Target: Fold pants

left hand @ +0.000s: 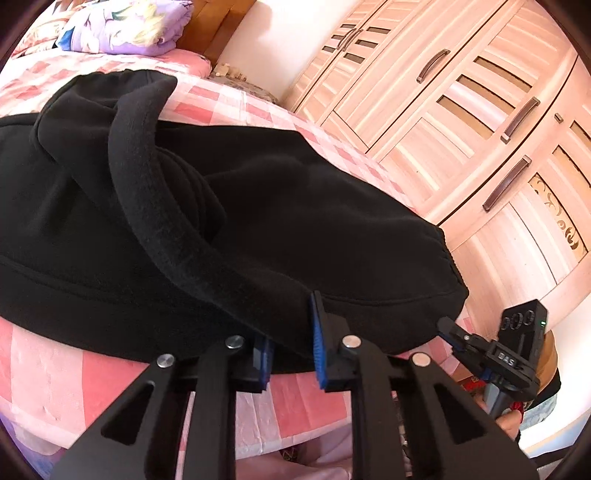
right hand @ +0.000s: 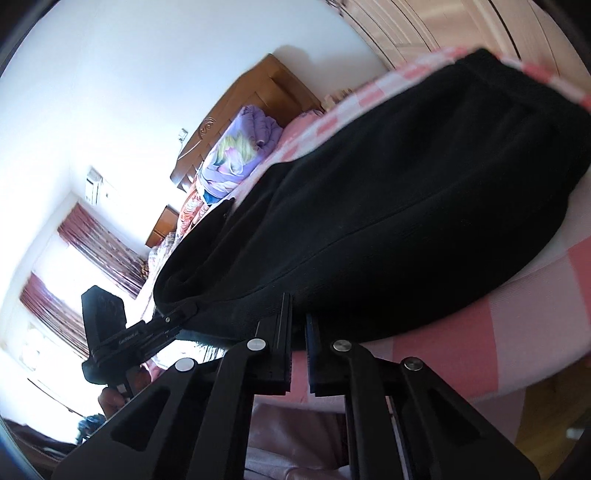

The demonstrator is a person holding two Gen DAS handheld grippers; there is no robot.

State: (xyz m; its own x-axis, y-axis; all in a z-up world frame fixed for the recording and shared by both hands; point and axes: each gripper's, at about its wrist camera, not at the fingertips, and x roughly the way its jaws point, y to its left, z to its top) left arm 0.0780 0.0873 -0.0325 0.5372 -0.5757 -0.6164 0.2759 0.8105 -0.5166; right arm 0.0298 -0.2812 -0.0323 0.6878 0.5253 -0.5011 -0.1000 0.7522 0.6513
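Black pants (left hand: 229,221) lie on a pink checked bed (left hand: 55,369), partly folded, with a leg cuff doubled over on top. My left gripper (left hand: 291,347) is closed onto the near edge of the pants, blue pads pinching the fabric. My right gripper (right hand: 297,332) is shut on the near edge of the pants (right hand: 388,192) further along. The right gripper also shows in the left wrist view (left hand: 448,330), touching the pants' corner. The left gripper shows in the right wrist view (right hand: 184,314), at the pants' edge.
A folded purple floral quilt (left hand: 125,26) lies by the wooden headboard (left hand: 214,26). A light wood wardrobe (left hand: 480,129) stands beyond the bed's far side. Curtained windows (right hand: 74,266) and a bedside cabinet (right hand: 162,225) show in the right wrist view.
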